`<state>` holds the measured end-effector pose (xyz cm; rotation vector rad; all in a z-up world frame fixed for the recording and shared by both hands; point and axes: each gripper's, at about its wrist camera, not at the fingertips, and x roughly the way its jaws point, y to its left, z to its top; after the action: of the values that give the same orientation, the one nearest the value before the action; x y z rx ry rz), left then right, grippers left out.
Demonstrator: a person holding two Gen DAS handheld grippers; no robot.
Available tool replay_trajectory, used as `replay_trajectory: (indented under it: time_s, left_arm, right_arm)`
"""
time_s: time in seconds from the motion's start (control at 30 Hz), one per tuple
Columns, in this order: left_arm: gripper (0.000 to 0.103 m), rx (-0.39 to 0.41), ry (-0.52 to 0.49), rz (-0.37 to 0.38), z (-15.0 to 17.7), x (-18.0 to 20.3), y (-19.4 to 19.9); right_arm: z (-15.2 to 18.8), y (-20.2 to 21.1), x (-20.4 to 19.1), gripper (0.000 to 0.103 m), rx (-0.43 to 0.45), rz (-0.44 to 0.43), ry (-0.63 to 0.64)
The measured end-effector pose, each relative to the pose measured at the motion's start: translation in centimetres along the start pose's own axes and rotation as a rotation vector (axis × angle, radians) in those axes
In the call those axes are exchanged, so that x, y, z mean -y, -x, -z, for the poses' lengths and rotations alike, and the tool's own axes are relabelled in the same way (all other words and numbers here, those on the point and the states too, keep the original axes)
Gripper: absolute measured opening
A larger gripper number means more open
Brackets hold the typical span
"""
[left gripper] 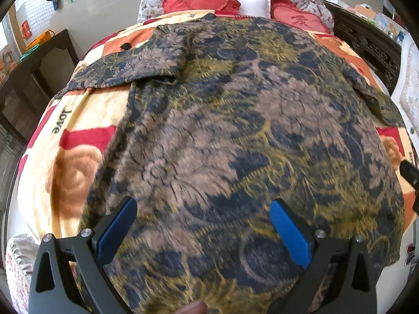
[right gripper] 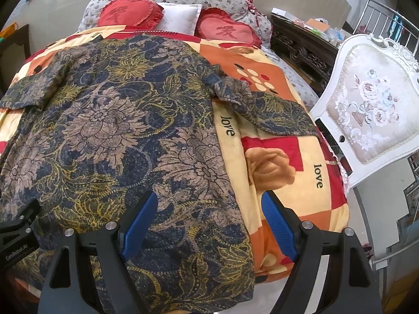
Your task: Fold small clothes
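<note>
With both claws hanging over the near edge of the bed, I see my left gripper [left gripper: 204, 225] spread wide, its blue pads [left gripper: 289, 233] apart and nothing between them, poised above the hem of the patterned shirt [left gripper: 235, 136]. My right gripper [right gripper: 209, 222] is likewise splayed, empty, straddling the shirt's right side edge where cloth gives way to the blanket [right gripper: 282, 183]. From the right wrist I can make out the left gripper's black body at the frame's lower left. The shirt, navy with gold and tan flowers, lies flat on the blanket, hem toward me, collar away. Its left sleeve [left gripper: 125, 62] is partly doubled over onto itself; its right sleeve [right gripper: 272, 110] stretches out toward a white upholstered chair [right gripper: 371, 110] beside the bed. Farther off sit two red heart cushions [right gripper: 128, 13] flanking a white pillow [right gripper: 180, 18] against a floral headboard
</note>
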<state>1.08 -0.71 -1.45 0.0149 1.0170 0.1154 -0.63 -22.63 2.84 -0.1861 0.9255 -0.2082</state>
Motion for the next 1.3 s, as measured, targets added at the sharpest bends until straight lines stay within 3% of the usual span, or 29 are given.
replay_trajectory:
  time_s: [0.13, 0.33, 0.5, 0.8, 1.3]
  left_arm:
    - [0.103, 0.047, 0.005, -0.056, -2.9, -1.1, -0.8]
    - [0.103, 0.013, 0.068, -0.06, -7.4, -3.3, -5.1]
    - [0.103, 0.003, 0.11, -0.046, -9.1, -4.1, -9.1]
    - [0.103, 0.063, 0.14, -0.003, -8.4, -4.5, -9.9]
    - [0.103, 0.063, 0.145, -0.005, -8.2, -4.6, -9.8]
  right_arm:
    - [-1.6, -0.5, -0.6, 0.092, 0.025, -0.076, -0.006]
    - [-5.8, -2.4, -3.5, 0.092, 0.174, -0.26, -0.002]
    - [-9.1, -7.5, -7.3, 0.092, 0.141, -0.316, 0.026]
    - [-8.3, -12.1, -9.5, 0.092, 0.089, -0.334, 0.037]
    - [-8.2, -12.7, -9.6, 0.098, 0.084, -0.331, 0.031]
